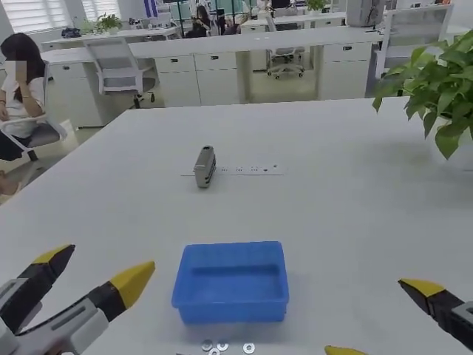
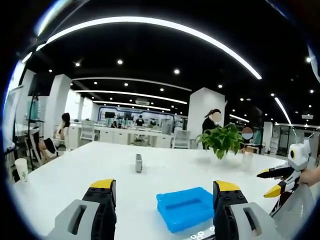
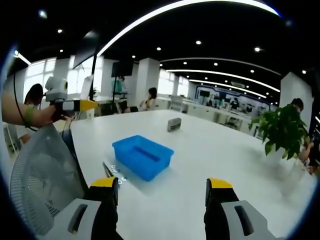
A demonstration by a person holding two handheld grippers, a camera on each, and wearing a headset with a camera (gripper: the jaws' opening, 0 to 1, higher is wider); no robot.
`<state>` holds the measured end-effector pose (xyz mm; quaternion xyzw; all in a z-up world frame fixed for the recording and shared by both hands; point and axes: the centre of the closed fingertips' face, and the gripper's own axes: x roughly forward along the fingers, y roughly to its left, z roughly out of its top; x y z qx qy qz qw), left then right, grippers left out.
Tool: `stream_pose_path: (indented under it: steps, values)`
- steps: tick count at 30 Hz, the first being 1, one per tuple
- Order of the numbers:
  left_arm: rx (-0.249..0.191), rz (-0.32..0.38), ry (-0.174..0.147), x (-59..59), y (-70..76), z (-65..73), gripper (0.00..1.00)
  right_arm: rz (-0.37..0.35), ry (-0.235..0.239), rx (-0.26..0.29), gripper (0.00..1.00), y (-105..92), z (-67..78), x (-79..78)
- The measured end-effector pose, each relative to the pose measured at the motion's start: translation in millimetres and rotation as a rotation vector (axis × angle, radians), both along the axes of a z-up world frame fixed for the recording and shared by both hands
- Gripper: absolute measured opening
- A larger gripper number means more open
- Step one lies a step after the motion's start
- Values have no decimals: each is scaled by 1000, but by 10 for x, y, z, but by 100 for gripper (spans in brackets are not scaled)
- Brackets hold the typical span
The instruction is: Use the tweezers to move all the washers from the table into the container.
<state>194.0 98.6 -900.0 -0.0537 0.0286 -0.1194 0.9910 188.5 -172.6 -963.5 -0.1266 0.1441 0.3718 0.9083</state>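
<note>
A blue container (image 1: 231, 281) sits on the white table (image 1: 332, 200) close in front of me. Several small metal washers (image 1: 222, 346) lie on the table just at its near side, also seen as washers (image 3: 117, 171) and washers (image 2: 200, 234). A thin dark tool (image 3: 106, 169) lies beside them. My left gripper (image 1: 100, 270) hovers open at the lower left, nothing between its yellow tips. My right gripper (image 1: 384, 319) is open at the lower right, also holding nothing. The container (image 2: 186, 207) lies between the left jaws' line of sight; the container (image 3: 143, 156) is ahead and left of the right jaws.
A small grey device (image 1: 205, 166) stands mid-table beside a thin strip (image 1: 251, 170). A potted plant (image 1: 440, 89) reaches in at the far right. A mesh chair back (image 3: 45, 180) is near the table's front. People sit at desks beyond.
</note>
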Motion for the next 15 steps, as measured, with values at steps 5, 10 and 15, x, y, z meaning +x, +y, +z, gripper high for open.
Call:
stream_pose_path:
  steps: [5, 10, 15]
  values:
    - [-3, 1, 11, -2, -1, -20, 80, -5, 17, -10, 69, -13, -42, -3]
    - [6, 4, 27, 8, -9, -50, 79, 3, 16, -14, 69, -5, -43, -7]
    - [22, -29, 61, 27, -72, -123, 79, -44, 1, -3, 69, -85, -6, 42]
